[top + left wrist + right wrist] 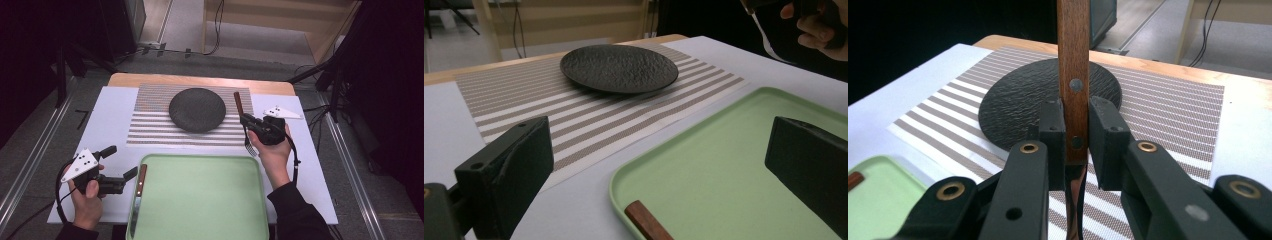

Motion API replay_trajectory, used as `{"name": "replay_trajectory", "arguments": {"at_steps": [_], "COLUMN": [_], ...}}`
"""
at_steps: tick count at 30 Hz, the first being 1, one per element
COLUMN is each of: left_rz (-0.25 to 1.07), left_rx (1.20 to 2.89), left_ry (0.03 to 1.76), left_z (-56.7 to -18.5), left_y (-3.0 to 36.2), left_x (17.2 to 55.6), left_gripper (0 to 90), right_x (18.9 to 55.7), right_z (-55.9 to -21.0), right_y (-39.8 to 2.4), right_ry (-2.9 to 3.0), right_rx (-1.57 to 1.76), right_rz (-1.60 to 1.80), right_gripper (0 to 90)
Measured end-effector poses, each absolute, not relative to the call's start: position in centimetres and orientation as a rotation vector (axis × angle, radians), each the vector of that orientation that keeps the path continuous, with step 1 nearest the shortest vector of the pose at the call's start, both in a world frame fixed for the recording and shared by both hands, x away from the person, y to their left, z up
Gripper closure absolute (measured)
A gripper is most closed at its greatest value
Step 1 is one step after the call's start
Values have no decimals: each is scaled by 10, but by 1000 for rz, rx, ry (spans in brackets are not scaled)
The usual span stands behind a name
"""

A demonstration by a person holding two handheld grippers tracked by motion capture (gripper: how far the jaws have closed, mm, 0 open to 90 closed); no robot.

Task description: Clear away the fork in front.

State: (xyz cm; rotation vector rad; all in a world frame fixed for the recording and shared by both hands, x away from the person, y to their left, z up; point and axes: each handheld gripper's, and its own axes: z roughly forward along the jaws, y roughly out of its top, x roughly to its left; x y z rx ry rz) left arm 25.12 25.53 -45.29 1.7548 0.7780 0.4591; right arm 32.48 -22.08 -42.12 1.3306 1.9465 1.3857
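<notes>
My right gripper (246,120) is shut on the wooden handle of a fork (239,103), held above the table just right of the black plate (197,110). In the right gripper view both pads clamp the fork handle (1073,60), with the plate (1018,100) behind it. The fork's tines (251,148) point toward the person. My left gripper (120,161) stands open at the tray's left side with nothing between its jaws. A knife (139,192) with a wooden handle (646,222) lies along the left edge of the green tray (200,158).
The plate (619,67) rests on a striped placemat (150,125) over a white sheet (110,110) on the wooden table. The tray (724,165) sits at the near edge. Dark stands and cables surround the table on the floor.
</notes>
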Motion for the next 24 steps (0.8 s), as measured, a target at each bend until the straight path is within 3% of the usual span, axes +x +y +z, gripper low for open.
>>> {"name": "replay_trajectory", "arguments": {"at_steps": [24], "left_rz": [406], "left_rx": [1764], "left_ry": [689], "left_z": [-437], "left_y": [192], "left_x": [266], "left_gripper": [0], "right_x": [283], "right_z": [-428], "right_y": [-223], "right_ry": [1938], "right_rx": [1251], "right_rz": [1488], "right_gripper": [762]}}
